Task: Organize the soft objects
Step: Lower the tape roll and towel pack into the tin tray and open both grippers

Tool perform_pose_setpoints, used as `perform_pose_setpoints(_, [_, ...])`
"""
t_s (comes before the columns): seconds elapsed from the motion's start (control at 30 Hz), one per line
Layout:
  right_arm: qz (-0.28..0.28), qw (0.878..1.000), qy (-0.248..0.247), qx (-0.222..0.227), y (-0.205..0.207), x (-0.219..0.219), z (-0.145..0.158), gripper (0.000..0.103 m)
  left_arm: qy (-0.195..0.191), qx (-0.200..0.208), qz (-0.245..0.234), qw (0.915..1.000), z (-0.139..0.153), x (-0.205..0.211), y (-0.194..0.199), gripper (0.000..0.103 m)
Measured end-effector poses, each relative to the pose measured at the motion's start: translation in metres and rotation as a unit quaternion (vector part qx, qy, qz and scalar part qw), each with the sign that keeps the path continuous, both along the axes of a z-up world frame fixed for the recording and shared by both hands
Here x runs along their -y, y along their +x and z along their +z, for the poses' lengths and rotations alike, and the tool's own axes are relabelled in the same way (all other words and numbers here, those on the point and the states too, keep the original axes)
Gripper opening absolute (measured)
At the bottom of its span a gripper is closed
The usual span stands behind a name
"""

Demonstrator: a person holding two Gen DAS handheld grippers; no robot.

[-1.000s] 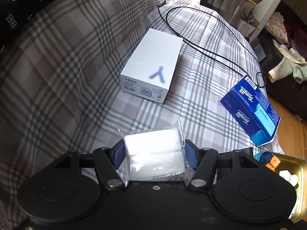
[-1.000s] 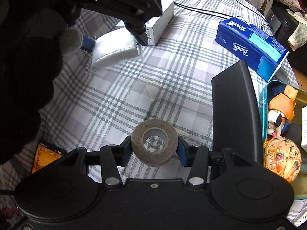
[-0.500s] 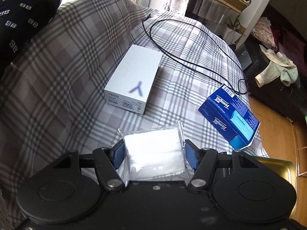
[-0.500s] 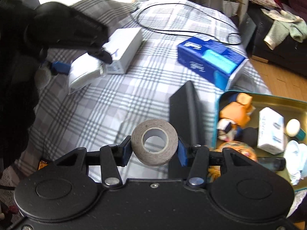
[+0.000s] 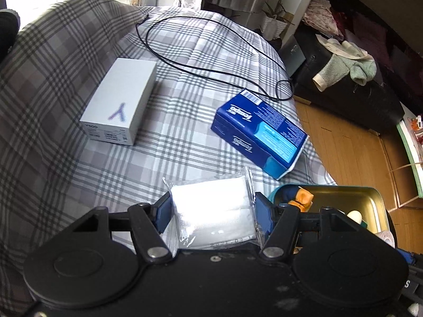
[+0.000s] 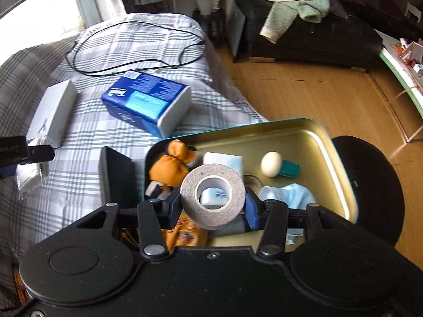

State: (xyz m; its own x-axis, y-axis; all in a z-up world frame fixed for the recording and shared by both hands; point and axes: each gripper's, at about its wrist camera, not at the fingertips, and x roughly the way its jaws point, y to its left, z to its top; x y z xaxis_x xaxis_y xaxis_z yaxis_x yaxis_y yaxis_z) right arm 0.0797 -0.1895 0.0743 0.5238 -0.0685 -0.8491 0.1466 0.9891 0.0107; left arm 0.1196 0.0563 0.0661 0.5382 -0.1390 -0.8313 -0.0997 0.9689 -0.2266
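Observation:
My left gripper (image 5: 212, 212) is shut on a white pad sealed in clear plastic (image 5: 216, 208), held above the plaid bed cover (image 5: 169, 155). In the right wrist view my right gripper (image 6: 213, 206) is shut on a grey roll of tape (image 6: 213, 196), which hangs over the open teal tin (image 6: 341, 174). The tin holds an orange plush toy (image 6: 171, 166), a small white packet (image 6: 224, 159), a white-capped teal bottle (image 6: 277, 165) and a light blue mask (image 6: 288, 195). The left gripper's finger and its packet (image 6: 27, 179) show at the left edge of that view.
On the bed lie a white box (image 5: 119, 105), a blue tissue pack (image 5: 260, 134), a black cable (image 5: 211, 60) and a black flat case (image 6: 116, 179) beside the tin. A dark sofa with clothes (image 6: 298, 13) stands across the wooden floor (image 6: 304, 95).
Both grippers have swung right and risen with their loads. The right one, with the tape, now hangs over the tin instead of the bed. The tin has come into the left view.

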Motion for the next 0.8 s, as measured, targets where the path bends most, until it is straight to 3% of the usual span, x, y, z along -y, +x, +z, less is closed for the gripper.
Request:
perform_pose_setpoints(0.43, [-0.073,0.995,0.052,-0.036,0.010,0.064,0.008,0.048,0.003,-0.016,-0.096,0.9952,-0.010,0.083,-0.004,0.061])
perform_pose_setpoints(0.8, [-0.068,0.997,-0.001,-0.046,0.033,0.094,0.018,0.048,0.013,-0.023,-0.168,0.9854,-0.023,0.143,-0.017,0.061])
